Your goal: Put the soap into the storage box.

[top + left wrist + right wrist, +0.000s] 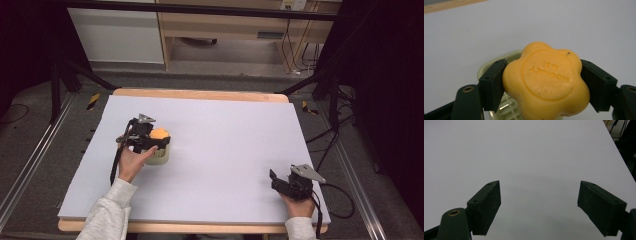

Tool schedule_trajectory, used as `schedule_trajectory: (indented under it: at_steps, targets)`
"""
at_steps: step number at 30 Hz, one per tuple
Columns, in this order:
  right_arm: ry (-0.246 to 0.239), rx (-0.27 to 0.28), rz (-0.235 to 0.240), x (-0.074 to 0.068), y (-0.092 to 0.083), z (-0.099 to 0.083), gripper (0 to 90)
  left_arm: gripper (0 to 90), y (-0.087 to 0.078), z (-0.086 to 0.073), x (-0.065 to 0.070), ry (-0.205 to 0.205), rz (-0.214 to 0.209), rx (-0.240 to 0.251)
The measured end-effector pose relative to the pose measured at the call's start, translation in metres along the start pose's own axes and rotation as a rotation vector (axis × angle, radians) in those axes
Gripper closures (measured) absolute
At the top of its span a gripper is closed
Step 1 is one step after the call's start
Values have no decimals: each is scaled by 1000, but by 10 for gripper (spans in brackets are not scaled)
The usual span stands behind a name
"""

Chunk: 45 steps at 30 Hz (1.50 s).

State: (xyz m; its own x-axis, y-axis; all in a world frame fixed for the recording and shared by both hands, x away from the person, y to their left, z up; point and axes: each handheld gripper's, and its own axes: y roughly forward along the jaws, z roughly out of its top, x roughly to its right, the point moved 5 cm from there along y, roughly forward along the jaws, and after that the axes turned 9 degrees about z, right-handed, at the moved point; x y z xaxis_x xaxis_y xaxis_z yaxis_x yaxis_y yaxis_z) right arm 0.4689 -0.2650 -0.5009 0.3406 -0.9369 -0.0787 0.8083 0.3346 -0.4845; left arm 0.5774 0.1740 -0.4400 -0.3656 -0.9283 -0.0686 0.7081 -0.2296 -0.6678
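So there's one soap (pixel 546 81), orange and flower-shaped, and one pale green dish (pixel 159 155) sitting on the white table (pixel 225 145), left of the middle. The left gripper (pixel 543 82) has its pads pinching the soap from both sides, holding it right over the dish. The right gripper (pixel 539 207) rests near the table's front right corner, jaws spread wide with nothing between them.
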Motion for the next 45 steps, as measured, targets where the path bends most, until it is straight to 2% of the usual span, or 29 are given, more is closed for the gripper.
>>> schedule_trajectory:
  at_steps: [15, 29, 33, 45]
  targets:
    - [-1, -3, 3, -1, 1, 0, 190, 265, 12, -14, -15, -13, 20, -35]
    - [-1, -4, 4, -1, 1, 0, 195, 265, 23, -27, -17, -13, 22, -60]
    - [-3, -6, 6, -2, 1, 0, 195, 265, 26, -30, -18, -31, 19, -61]
    - [-3, -5, 7, -2, 1, 0, 195, 265, 33, -34, -14, -15, 15, -75]
